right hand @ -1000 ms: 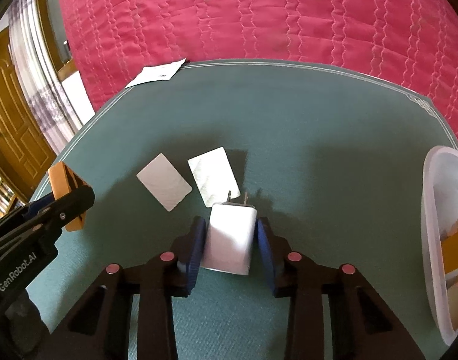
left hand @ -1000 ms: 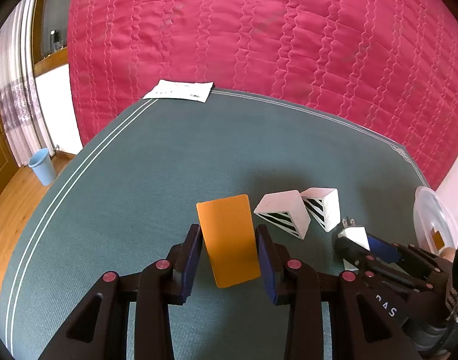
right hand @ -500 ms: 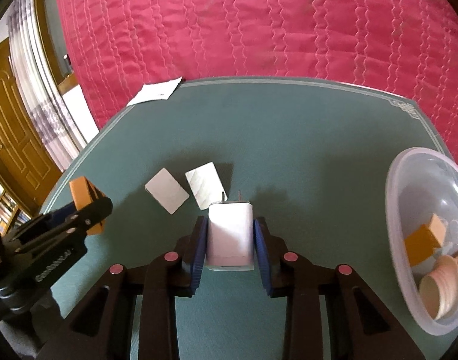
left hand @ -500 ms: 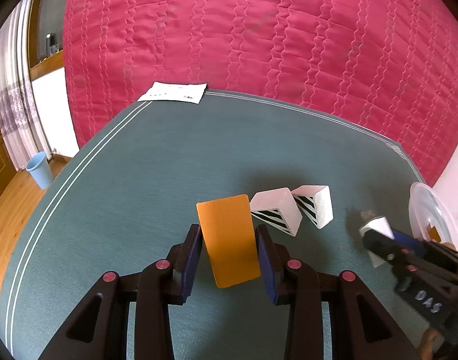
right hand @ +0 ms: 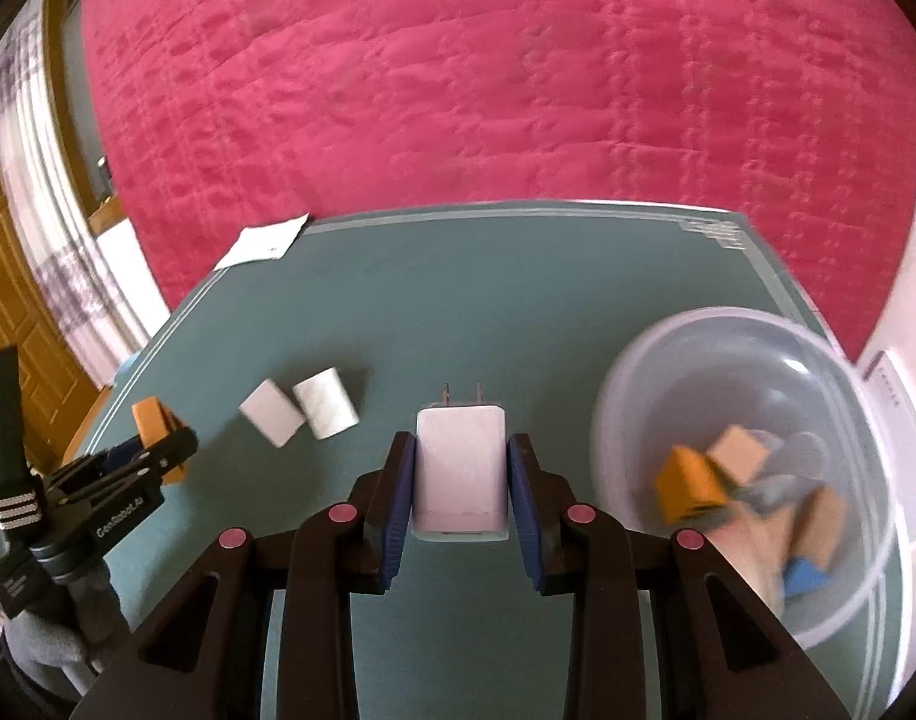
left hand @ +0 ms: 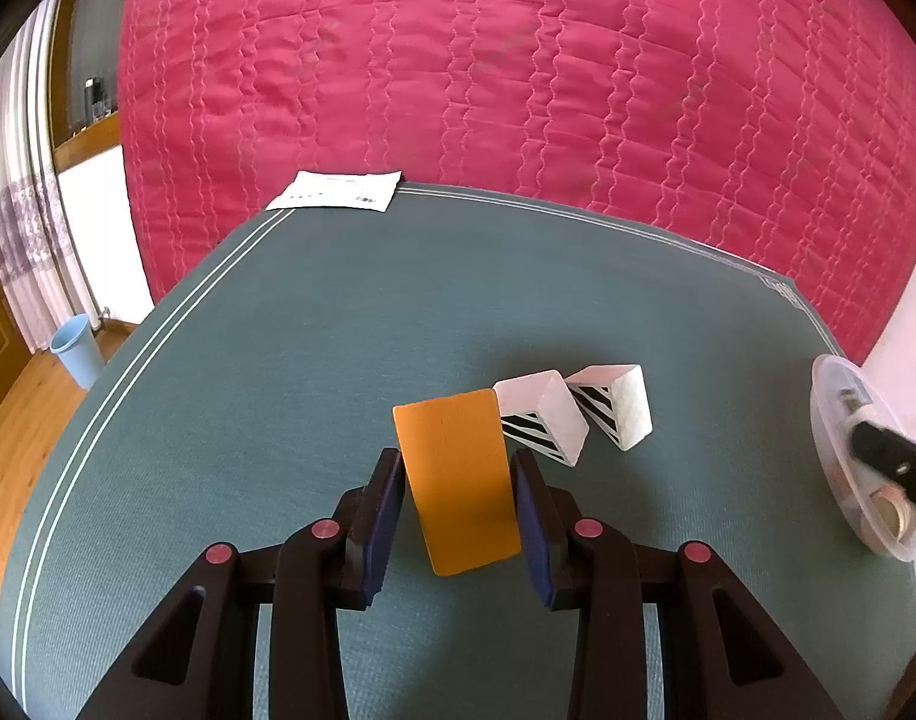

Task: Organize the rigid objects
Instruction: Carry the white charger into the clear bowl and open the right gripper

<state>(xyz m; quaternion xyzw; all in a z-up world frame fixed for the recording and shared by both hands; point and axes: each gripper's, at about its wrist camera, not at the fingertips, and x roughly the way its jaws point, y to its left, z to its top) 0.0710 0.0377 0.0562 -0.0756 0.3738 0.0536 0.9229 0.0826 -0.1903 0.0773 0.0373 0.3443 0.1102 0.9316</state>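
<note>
My left gripper is shut on an orange block and holds it above the green table mat. Two white blocks with black stripes lie just right of it. My right gripper is shut on a white plug charger, prongs forward, raised beside a clear plastic bowl that holds several blocks. The left gripper with the orange block shows at the left of the right wrist view, and the two white blocks lie near it.
A white paper lies at the mat's far left corner. A red quilted cover hangs behind the table. The clear bowl sits at the mat's right edge. A blue bin stands on the wooden floor at left.
My right gripper has lifted the charger and carried it right, to beside the bowl. The left gripper still holds the orange block, raised slightly.
</note>
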